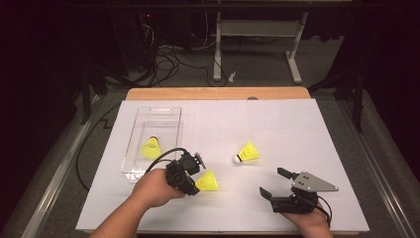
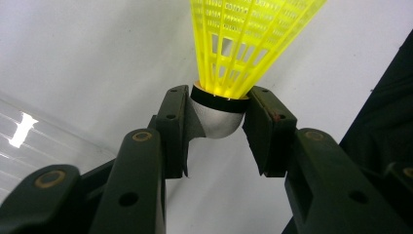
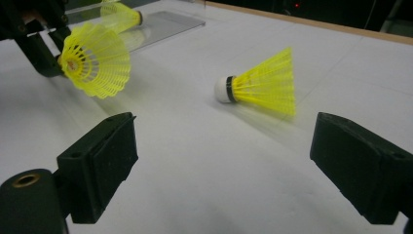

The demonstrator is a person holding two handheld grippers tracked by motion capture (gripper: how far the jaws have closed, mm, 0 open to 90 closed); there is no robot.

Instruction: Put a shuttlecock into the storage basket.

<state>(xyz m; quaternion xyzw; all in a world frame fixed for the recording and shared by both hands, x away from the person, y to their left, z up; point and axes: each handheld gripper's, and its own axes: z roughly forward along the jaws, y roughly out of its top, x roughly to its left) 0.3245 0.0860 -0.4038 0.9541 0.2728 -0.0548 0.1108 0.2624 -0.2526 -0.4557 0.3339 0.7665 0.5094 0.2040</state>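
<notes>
Your left tongs [image 2: 217,129] pinch the yellow shuttlecock [image 2: 243,44] by its cork so the skirt stays uncrushed, just beside the clear tray [image 1: 148,130] holding another. Right tongs [image 3: 224,165] gape, aimed at the shuttlecock lying on the table [image 3: 260,83].

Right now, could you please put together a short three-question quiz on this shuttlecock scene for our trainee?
1. True or false: the left gripper holds a yellow shuttlecock by its skirt.
2. How many shuttlecocks lie in the clear tray?
3. What lies ahead of the right gripper? A) a tennis ball B) a shuttlecock lying on its side C) a cup

Key:
1. False: its fingers clamp the white cork base.
2. One, the tray shuttlecock.
3. B; the right gripper's fingers stand wide apart, with nothing between them.
</notes>
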